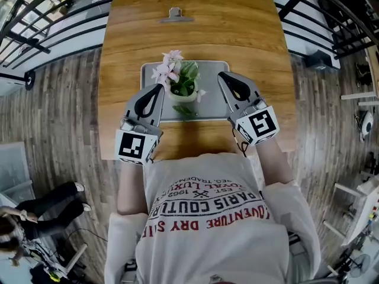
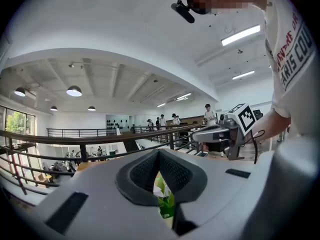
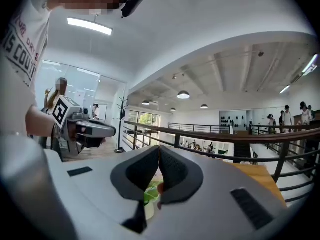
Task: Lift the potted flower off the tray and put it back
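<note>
Both pinched shut, both empty: left gripper (image 1: 159, 89) and right gripper (image 1: 221, 76) flank the potted flower (image 1: 181, 86), upright on the tray (image 1: 214, 68), squarely between them, left tips looking slightly closer.

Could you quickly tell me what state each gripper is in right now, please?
Left gripper: closed, holding nothing.
Right gripper: closed, holding nothing.

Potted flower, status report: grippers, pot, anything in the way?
Left gripper shut, right gripper shut, both empty. Potted flower upright on tray, between them. Clip at far table edge, out of the way.
</note>
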The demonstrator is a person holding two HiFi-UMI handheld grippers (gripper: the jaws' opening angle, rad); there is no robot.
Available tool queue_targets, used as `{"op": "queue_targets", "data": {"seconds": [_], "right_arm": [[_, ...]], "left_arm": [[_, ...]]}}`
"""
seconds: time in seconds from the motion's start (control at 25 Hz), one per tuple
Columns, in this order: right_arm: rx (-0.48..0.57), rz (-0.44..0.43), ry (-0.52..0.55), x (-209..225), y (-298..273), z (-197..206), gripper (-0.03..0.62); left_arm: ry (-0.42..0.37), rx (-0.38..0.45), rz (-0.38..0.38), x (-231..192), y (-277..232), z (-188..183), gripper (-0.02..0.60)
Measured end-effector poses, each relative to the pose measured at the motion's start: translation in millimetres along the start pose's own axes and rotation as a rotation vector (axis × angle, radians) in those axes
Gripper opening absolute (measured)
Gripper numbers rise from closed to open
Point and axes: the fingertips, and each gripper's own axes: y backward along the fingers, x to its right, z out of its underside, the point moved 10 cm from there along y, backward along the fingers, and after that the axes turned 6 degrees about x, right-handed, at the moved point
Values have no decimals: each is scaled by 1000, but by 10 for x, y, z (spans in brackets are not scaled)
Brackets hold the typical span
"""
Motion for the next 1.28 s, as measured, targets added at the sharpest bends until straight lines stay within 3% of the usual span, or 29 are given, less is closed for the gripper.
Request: {"op": "queue_targets", "data": {"seconds": [0.16,0.44,1.28], "right_arm": [[44,73,5,7,24,-81,26],[81,139,30,-62,1,-175,26],[51,188,-4,-187,28,-163,26]], "left_arm": [[-13,40,14,-55,-34,-102,12],[-18,37,-1,-137,-38,-174,12],[44,19,-47,-190,104,-145,12]]}}
